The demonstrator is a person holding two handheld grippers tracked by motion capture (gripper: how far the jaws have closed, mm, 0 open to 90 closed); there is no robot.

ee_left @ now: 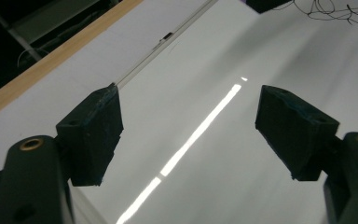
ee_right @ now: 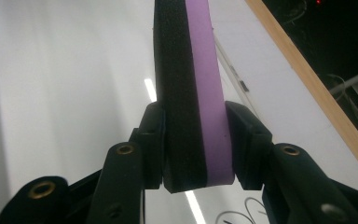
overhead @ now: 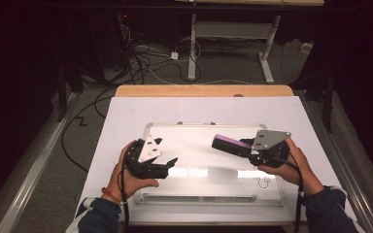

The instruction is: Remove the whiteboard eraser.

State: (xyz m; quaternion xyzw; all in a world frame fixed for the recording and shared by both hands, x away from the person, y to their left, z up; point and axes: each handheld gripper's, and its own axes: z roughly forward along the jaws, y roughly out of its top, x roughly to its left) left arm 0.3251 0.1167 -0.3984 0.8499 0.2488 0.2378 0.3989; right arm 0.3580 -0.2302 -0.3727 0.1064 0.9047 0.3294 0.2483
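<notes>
right gripper (ee_right: pixel 193 140): jaws clamped on a purple-and-black whiteboard eraser (ee_right: pixel 191 88), held above the whiteboard (overhead: pixel 194 194), right of centre. left gripper (ee_left: pixel 191 135): jaws wide apart, empty, over the board's left side. scribble (overhead: pixel 263 181) near right corner.
risk: tilted eraser may wipe with an edge, leaving ink. containers: none.

One whiteboard (overhead: pixel 209 194), one purple-and-black eraser (overhead: pixel 227 145), two grippers.
</notes>
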